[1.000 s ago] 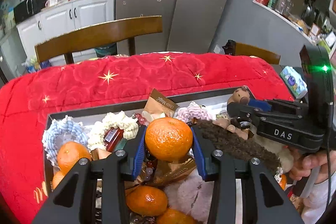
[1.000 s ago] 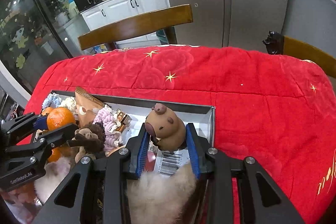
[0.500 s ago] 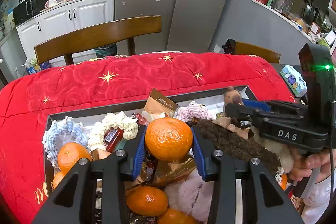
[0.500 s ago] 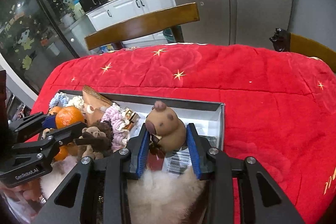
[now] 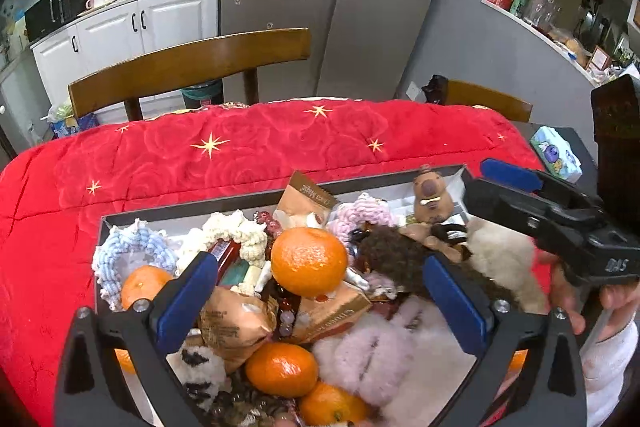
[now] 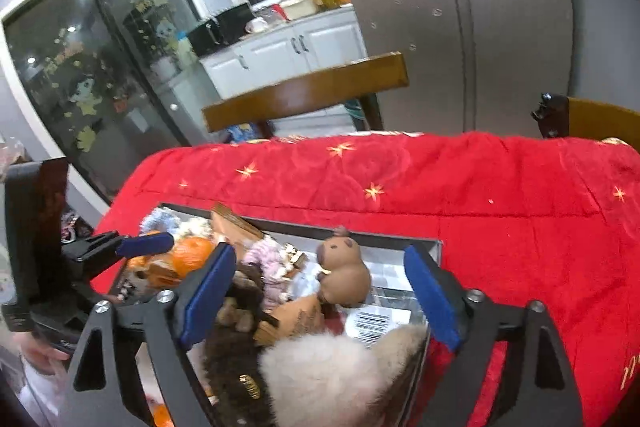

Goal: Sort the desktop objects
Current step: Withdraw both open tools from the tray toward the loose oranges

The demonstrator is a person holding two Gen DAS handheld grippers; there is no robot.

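Observation:
A dark-rimmed box (image 5: 200,205) on the red cloth is heaped with small things. A mandarin orange (image 5: 309,261) rests on top of the heap, between the blue pads (image 5: 188,291) of my left gripper (image 5: 320,263). Those jaws are opening wide and touch nothing. A brown capybara toy (image 6: 344,271) sits in the box's far right corner (image 6: 392,239), between the spread fingers of my right gripper (image 6: 320,253), whose jaws are opening and stand clear of it. The left wrist view shows the same toy (image 5: 432,193) beside the right gripper (image 5: 508,187).
In the box lie more oranges (image 5: 280,369), crochet rings (image 5: 132,247), snack packets (image 5: 232,323), a dark plush (image 5: 392,259) and pale fluffy plushes (image 6: 328,367). Red starred cloth (image 5: 240,155) covers the table. Wooden chairs (image 5: 188,63) stand behind. A tissue pack (image 5: 554,155) lies far right.
Both grippers have opened. The left let go of the orange, which stays on the heap. The right let go of the capybara toy and tilted upward.

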